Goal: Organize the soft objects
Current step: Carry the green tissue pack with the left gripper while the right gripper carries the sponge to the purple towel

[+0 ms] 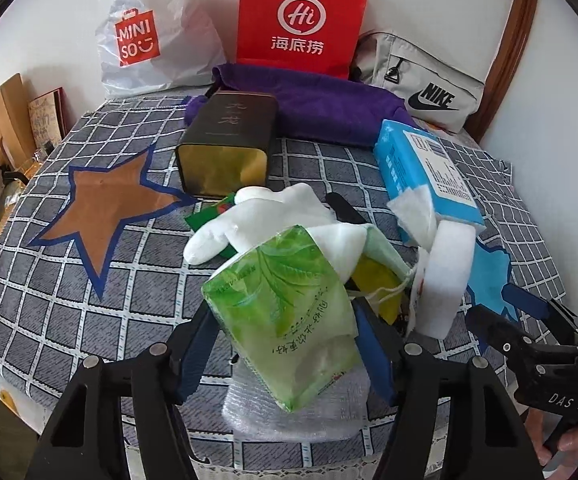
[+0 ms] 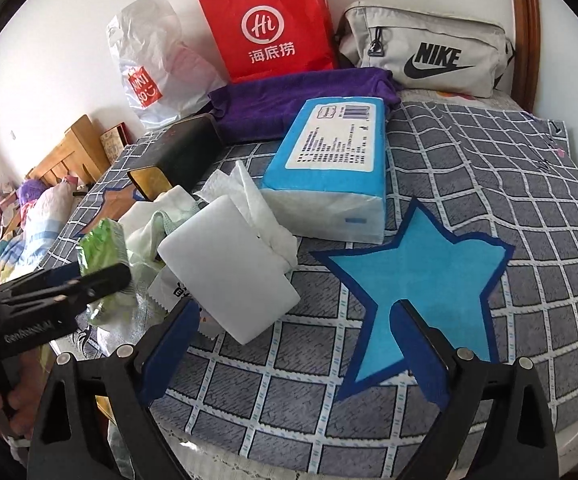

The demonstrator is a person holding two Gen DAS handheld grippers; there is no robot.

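A green tissue pack (image 1: 285, 312) stands tilted between the fingers of my left gripper (image 1: 285, 344), whose pads lie against both its sides. Behind it lie a white plush toy (image 1: 249, 216) and a yellow pouch (image 1: 377, 284). A white sponge block (image 2: 225, 264) leans on crumpled paper (image 2: 249, 200) in front of a blue tissue pack (image 2: 329, 160). My right gripper (image 2: 293, 312) is open just below the sponge, with one finger over the blue star patch (image 2: 421, 280) and nothing gripped. The left gripper (image 2: 89, 280) shows at the left of the right wrist view.
A dark tin box (image 1: 225, 148) lies beside a brown star patch (image 1: 105, 208) on the checked cloth (image 1: 49, 300). A purple towel (image 2: 289, 96), red paper bag (image 2: 269, 28), white plastic bag (image 1: 149, 40) and grey Nike bag (image 2: 429, 52) line the back wall. Bubble wrap (image 1: 289, 412) lies under the green pack.
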